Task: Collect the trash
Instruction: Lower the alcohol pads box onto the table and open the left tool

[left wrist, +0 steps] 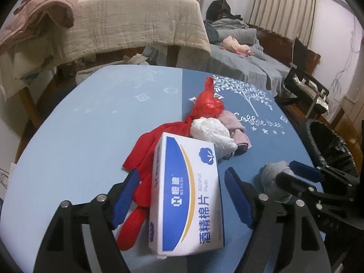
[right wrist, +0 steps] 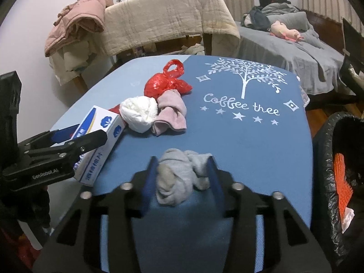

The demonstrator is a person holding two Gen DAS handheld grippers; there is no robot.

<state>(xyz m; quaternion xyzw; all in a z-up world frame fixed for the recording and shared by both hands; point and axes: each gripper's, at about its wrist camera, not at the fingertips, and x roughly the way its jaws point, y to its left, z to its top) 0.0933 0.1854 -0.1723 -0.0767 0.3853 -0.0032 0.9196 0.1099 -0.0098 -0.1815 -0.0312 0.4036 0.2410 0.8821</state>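
Bedroom scene, blue worktop [right wrist: 238, 141] printed "Coffee tree". Left hand-held gripper [left wrist: 182, 191]: jaws wide, straddling the alcohol-pads box [left wrist: 186, 195] without pressing it. Right hand-held gripper [right wrist: 182, 177]: pads closed against a balled grey sock [right wrist: 179, 175], just right of the box. Beyond the box: white wad [right wrist: 138, 112], pink cloth [right wrist: 173, 111], red plastic bag [right wrist: 166, 82]. Black-lined bin [right wrist: 327, 182] stands far right of the box.

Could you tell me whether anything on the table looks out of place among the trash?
Yes: soft clothing lies among the rubbish. A pink sock sits against the white crumpled bag and red plastic bag, and a grey sock is between the right tongs.
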